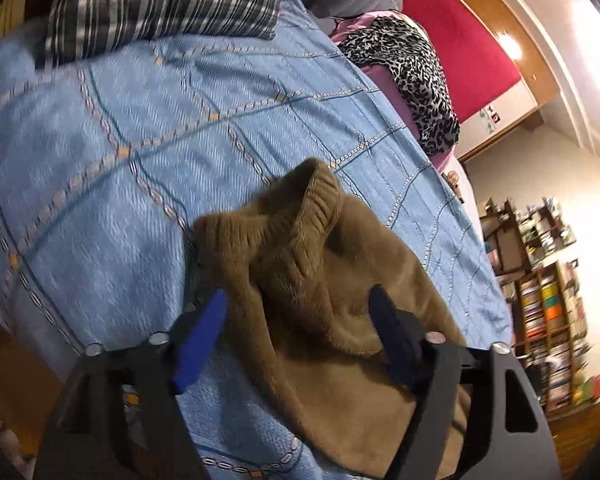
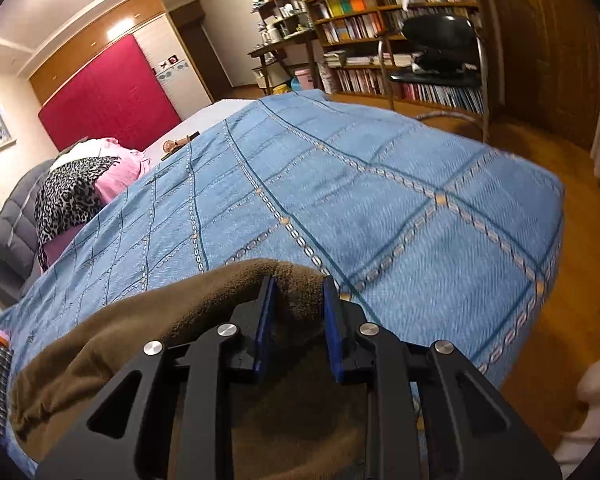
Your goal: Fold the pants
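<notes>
Left wrist view shows the left gripper [image 1: 298, 304] spread wide, gripping nothing, above the brown pants [image 1: 320, 280] bunched on the blue bedspread [image 1: 140, 140], ribbed cuff uppermost. Right wrist view shows the right gripper [image 2: 298, 288] partly closed, apparently pinching a ridge of the pants [image 2: 140, 320]. Folding looks barely begun; flattening and folding remain

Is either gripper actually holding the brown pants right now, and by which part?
Right gripper pinches a fold at the brown pants' edge. Left gripper is open over them near the ribbed cuff, holding nothing.
</notes>
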Tool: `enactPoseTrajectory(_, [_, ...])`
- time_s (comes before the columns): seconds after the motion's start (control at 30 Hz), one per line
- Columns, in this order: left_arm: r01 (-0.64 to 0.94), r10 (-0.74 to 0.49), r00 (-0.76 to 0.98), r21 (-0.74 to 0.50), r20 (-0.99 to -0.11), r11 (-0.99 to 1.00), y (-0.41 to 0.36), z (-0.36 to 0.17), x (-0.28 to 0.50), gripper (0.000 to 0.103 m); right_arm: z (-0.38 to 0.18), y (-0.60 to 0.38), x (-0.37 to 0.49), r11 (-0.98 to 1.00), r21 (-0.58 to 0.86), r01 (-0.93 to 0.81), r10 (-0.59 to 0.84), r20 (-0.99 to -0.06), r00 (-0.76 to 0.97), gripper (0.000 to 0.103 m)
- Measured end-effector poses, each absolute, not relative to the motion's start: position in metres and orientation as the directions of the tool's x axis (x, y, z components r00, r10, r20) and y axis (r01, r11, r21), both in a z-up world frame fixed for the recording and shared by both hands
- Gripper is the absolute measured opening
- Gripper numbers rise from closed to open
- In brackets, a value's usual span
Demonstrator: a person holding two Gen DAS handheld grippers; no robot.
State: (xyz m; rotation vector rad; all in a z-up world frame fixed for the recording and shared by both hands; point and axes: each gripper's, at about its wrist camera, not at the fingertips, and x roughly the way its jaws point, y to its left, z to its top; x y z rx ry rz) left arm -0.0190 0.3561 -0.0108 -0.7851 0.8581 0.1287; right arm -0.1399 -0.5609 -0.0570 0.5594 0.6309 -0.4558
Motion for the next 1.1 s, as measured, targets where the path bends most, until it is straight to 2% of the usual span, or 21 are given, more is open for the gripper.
enactPoseTrajectory(0.1, [-0.403, -0.231, 0.654, -0.590, -0.721, 0.700, 0.352, -0.018, -0.014, 0.083, -0.060, -0.556, -0.142, 0.762, 0.315, 0.566, -0.251, -0.662, 0.706, 0.040])
enactPoseTrajectory(0.17, [-0.401, -0.256, 0.646, -0.605, -0.719, 0.688, 0.348, -0.021, -0.010, 0.083, -0.060, -0.557, -0.146, 0.752, 0.310, 0.582, -0.271, -0.658, 0.702, 0.055])
enactPoseTrajectory(0.23, [-0.403, -0.278, 0.637, -0.618, -0.719, 0.675, 0.345, -0.024, -0.006, 0.084, -0.062, -0.558, -0.153, 0.735, 0.319, 0.598, -0.283, -0.657, 0.698, 0.062])
enactPoseTrajectory(0.43, [-0.403, -0.299, 0.628, -0.630, -0.718, 0.664, 0.339, -0.027, 0.002, 0.085, -0.061, -0.567, -0.171, 0.684, 0.349, 0.641, -0.309, -0.658, 0.687, 0.064])
enactPoseTrajectory(0.5, [-0.387, -0.307, 0.626, -0.628, -0.717, 0.675, 0.334, -0.027, 0.002, 0.088, -0.058, -0.573, -0.182, 0.644, 0.384, 0.662, -0.321, -0.650, 0.689, 0.064])
enactPoseTrajectory(0.6, [-0.365, -0.333, 0.599, -0.619, -0.728, 0.695, 0.325, -0.030, 0.003, 0.089, -0.056, -0.580, -0.196, 0.594, 0.452, 0.665, -0.303, -0.640, 0.706, 0.064])
enactPoseTrajectory(0.73, [-0.344, -0.347, 0.587, -0.614, -0.731, 0.711, 0.316, -0.031, 0.006, 0.089, -0.054, -0.575, -0.195, 0.586, 0.530, 0.614, -0.208, -0.633, 0.745, 0.065])
enactPoseTrajectory(0.93, [-0.340, -0.404, 0.561, -0.646, -0.722, 0.683, 0.307, -0.044, 0.018, 0.089, -0.067, -0.549, -0.166, 0.509, 0.696, 0.506, 0.044, -0.609, 0.792, 0.066])
enactPoseTrajectory(1.1, [-0.355, -0.431, 0.552, -0.669, -0.714, 0.654, 0.312, -0.056, 0.034, 0.092, -0.077, -0.554, -0.152, 0.435, 0.745, 0.506, 0.097, -0.598, 0.796, 0.068])
